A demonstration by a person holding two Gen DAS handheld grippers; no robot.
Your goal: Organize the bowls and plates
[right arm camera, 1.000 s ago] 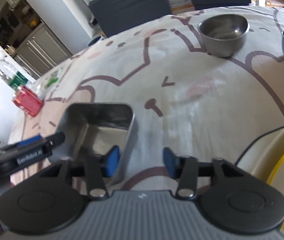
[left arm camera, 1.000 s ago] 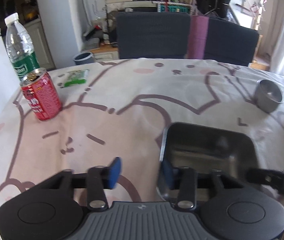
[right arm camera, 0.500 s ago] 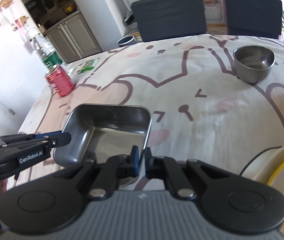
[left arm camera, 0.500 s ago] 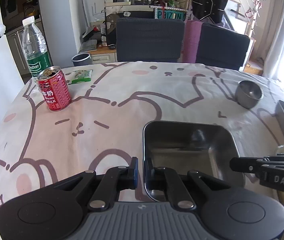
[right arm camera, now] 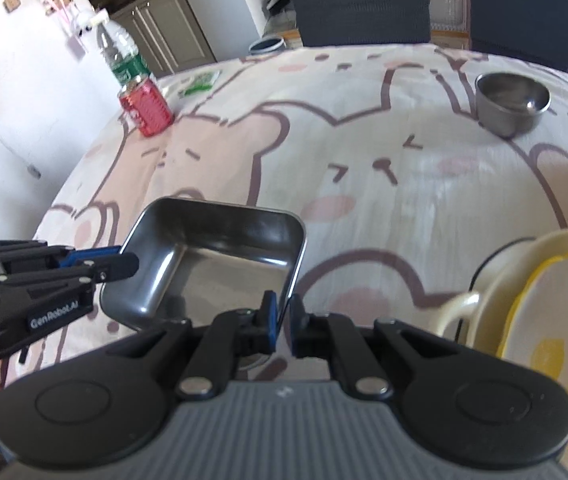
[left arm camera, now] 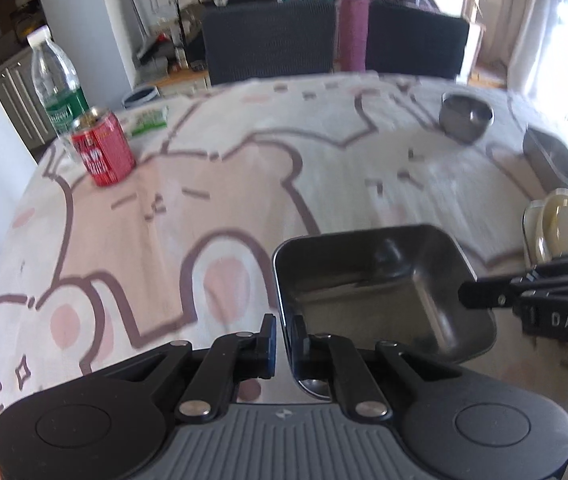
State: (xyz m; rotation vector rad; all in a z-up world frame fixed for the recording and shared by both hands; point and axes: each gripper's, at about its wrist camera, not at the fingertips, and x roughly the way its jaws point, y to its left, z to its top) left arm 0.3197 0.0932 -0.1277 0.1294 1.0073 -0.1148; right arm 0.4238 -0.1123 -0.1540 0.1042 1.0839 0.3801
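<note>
— Where's the tray?

— I have both grippers on it: left gripper point(left arm camera: 282, 340) fingers pinch its left rim, right gripper point(right arm camera: 282, 328) fingers its right. The metal tray point(left arm camera: 383, 292) hangs above the counter point(left arm camera: 224, 176).

— Advice?

— I'd keep it level, matching hands, towards the plates point(right arm camera: 543, 312), avoiding the far bowl point(right arm camera: 511, 102).

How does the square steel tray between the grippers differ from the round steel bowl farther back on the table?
The square tray has straight walls and rounded corners; the round bowl is a curved cup. The tray looks wider and shallower, the bowl narrower and deeper. The tray is tilted, with the left gripper and right gripper each shut on its rim; the bowl stands upright and untouched on the tablecloth. Both are bare shiny metal and empty.
</note>
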